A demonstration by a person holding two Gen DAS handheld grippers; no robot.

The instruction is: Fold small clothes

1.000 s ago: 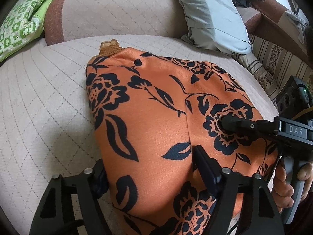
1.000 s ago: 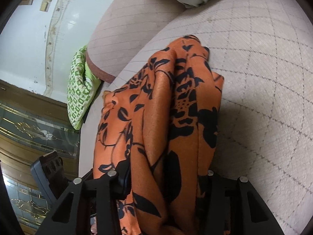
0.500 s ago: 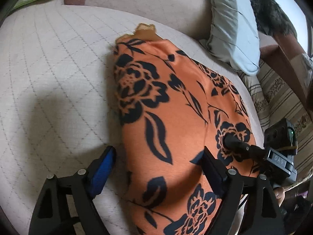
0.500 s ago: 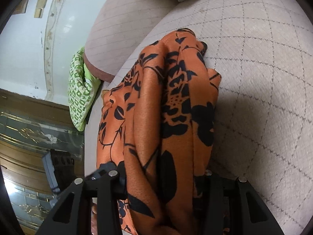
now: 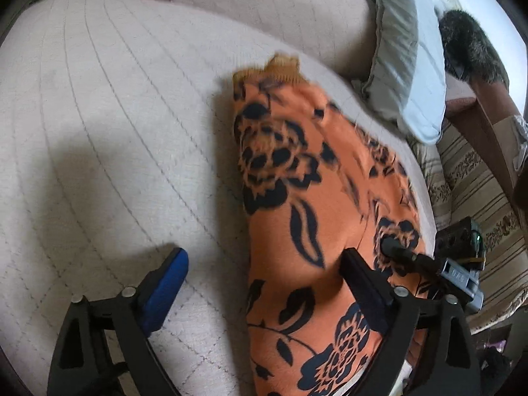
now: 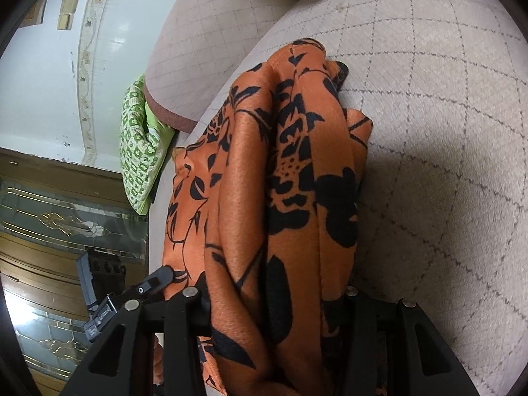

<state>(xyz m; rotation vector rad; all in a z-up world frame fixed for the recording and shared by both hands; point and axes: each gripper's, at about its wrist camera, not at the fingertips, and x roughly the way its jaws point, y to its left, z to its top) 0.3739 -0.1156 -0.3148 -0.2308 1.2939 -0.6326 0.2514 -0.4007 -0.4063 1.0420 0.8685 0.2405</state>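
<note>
Left wrist view, nearest first: left gripper (image 5: 264,283) stands wide apart, jaws having just been opening. Its blue-padded finger (image 5: 165,283) at 7 o'clock rests over bare sofa seat (image 5: 99,132), clear of the cloth. The other finger, at 5 o'clock, lies against the top of the orange floral garment (image 5: 297,198); nothing is pinched between the two, so the left gripper holds nothing.

The garment, orange with black flowers and leaves, lies folded in a long bundle on the quilted beige seat, running from 6 o'clock up toward 12 o'clock, with a ribbed tan cuff (image 5: 280,66) at its far end. Picture is motion-blurred.

At 4 o'clock the right gripper (image 5: 396,254) has a fingertip pressed on the cloth.

Right wrist view: the right gripper (image 6: 274,293) is partly closed, its fingers on either side of a thick bunch of the garment (image 6: 297,181), which fills the gap; it grips the near end. The left gripper's fingertip (image 6: 158,280) shows at 8 o'clock beside the cloth.

Farther off: a grey pillow (image 5: 406,66) at 1 o'clock against the sofa back, and a green patterned cushion (image 6: 138,151) at 9 o'clock in the right wrist view.
</note>
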